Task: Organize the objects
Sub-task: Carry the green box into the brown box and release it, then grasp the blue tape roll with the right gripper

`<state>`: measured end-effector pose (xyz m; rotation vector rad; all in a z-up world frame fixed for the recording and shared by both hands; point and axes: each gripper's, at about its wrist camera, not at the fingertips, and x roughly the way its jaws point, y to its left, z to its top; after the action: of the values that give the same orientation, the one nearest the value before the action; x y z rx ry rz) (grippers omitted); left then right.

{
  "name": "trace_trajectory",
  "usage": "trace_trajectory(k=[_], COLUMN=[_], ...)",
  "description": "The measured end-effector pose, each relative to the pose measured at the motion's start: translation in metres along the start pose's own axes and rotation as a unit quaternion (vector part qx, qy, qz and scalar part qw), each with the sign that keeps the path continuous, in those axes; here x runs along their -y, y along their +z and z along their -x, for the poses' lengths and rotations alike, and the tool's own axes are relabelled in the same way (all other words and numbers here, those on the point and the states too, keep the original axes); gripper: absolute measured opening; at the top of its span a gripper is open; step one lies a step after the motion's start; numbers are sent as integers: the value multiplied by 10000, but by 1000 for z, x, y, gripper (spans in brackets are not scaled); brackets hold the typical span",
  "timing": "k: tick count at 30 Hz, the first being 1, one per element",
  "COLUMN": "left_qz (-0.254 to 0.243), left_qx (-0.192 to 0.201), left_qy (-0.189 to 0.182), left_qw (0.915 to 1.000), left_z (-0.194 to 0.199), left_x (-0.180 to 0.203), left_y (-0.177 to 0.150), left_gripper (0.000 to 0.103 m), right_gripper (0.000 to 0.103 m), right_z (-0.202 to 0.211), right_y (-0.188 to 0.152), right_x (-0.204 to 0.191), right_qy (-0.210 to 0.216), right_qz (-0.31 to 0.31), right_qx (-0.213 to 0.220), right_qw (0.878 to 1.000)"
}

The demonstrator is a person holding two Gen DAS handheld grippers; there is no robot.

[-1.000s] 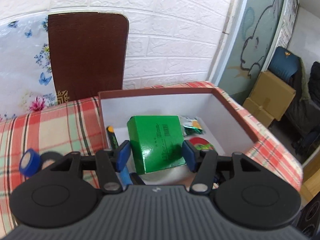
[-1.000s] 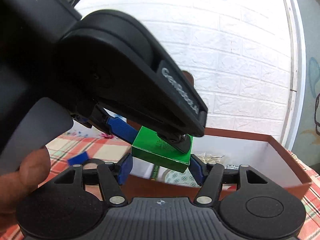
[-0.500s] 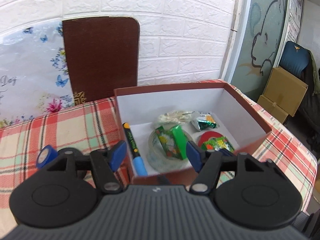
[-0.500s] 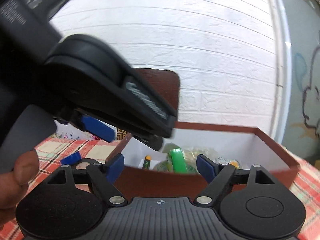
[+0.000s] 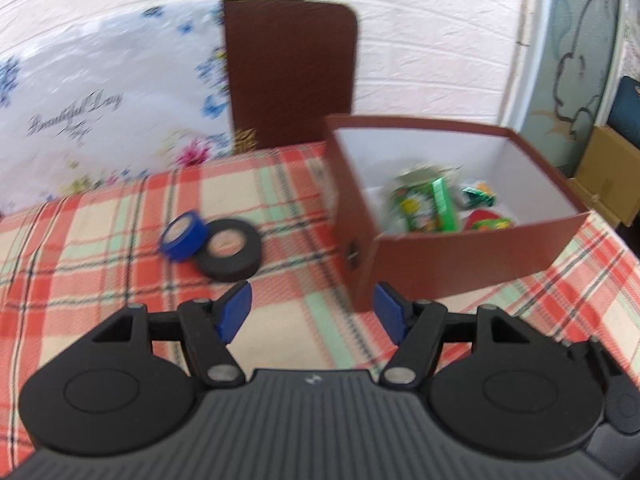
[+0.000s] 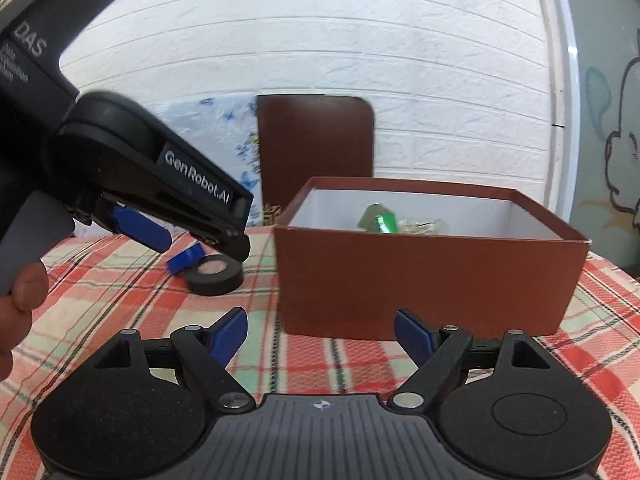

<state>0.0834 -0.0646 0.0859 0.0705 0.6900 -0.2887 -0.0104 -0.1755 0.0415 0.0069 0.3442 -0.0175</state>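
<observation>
Both claws, left claw [image 5: 312, 312] and right claw [image 6: 320, 336], are gaping empty; probably reaching next for the black tape roll [image 5: 229, 250]: straddling its rim squarely is helping.

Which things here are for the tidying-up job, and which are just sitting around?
For the job:
- brown box, open
- green packet and other small things already in it
- black tape roll, on the cloth
- blue tape roll, leaning on the black one

Just lying about:
- brown board against the wall
- flowery sheet
- checked tablecloth

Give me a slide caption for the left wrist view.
Open left tongs face blue tape roll, black tape roll beside brown box.
</observation>
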Motion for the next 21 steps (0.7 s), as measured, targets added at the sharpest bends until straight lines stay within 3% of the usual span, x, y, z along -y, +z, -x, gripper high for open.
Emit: trace_trajectory(k=[12,21], left_qz=[378,719], left_qx=[-236,-367], left_qy=[603,1147], left_qw=[9972,9901], left_z=[-9,-23], left_x=[-62,-113], left_y=[-31,-51], left_gripper=[72,73], right_gripper=[79,79], right_z=[-5,-42], right_y=[-7,-2], right_x=[-43,-67], right_qy=[547,768], right_qz=[570,810], right_qx=[-317,-615], right_qw=[9964,9918])
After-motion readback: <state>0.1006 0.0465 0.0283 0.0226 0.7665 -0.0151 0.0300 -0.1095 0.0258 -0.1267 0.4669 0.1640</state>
